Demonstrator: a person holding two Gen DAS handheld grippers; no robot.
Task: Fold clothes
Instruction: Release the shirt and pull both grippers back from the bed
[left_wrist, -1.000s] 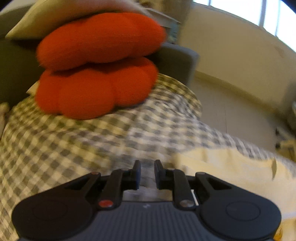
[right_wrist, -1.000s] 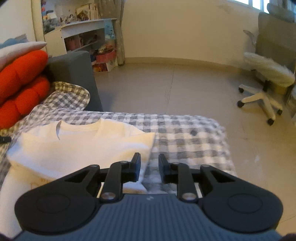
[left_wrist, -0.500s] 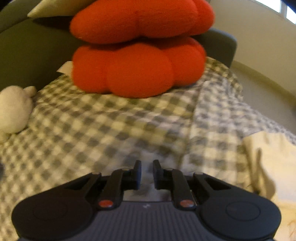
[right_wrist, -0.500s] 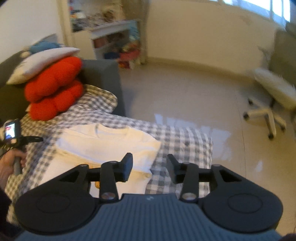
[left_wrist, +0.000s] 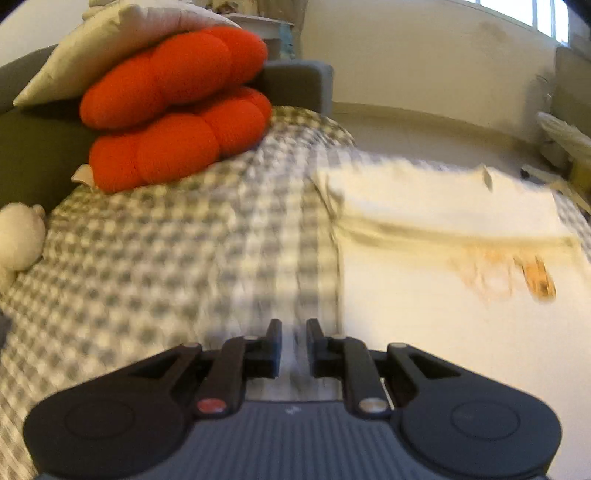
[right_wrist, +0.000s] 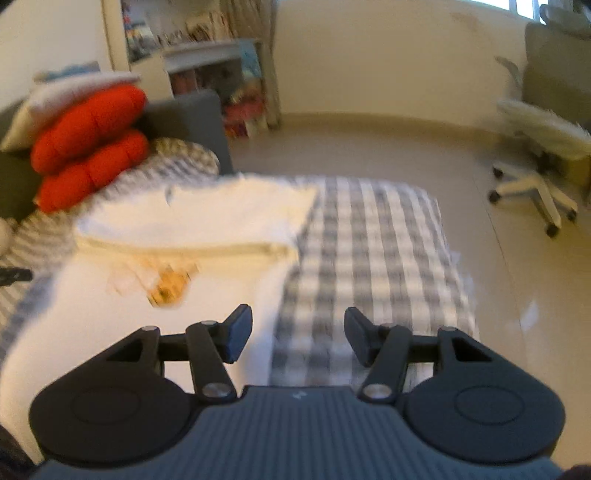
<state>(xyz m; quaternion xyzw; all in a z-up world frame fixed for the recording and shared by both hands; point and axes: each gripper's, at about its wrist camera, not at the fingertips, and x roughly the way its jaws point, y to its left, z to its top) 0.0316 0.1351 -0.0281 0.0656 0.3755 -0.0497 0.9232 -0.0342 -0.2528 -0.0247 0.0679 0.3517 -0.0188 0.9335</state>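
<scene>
A white T-shirt (right_wrist: 177, 236) with an orange print lies part folded on the grey checked cover (right_wrist: 373, 251), its top part doubled over the lower part. My right gripper (right_wrist: 297, 334) hovers open above the shirt's right edge, with nothing between its fingers. In the left wrist view the same T-shirt (left_wrist: 436, 258) lies to the right, and my left gripper (left_wrist: 293, 347) is shut over the checked cover (left_wrist: 177, 258) just left of the shirt's edge, holding nothing I can see. Both views are blurred by motion.
Two red cushions (left_wrist: 177, 110) and a pale pillow (left_wrist: 110, 48) are stacked against the dark sofa arm (left_wrist: 299, 81) at the back left. A small white plush (left_wrist: 18, 236) sits at the far left. An office chair (right_wrist: 539, 147) stands on the floor to the right.
My right gripper has opened wide and drawn back toward the shirt's near right edge. The left gripper has swung right, so the shirt is back in its view, and it stays shut.
</scene>
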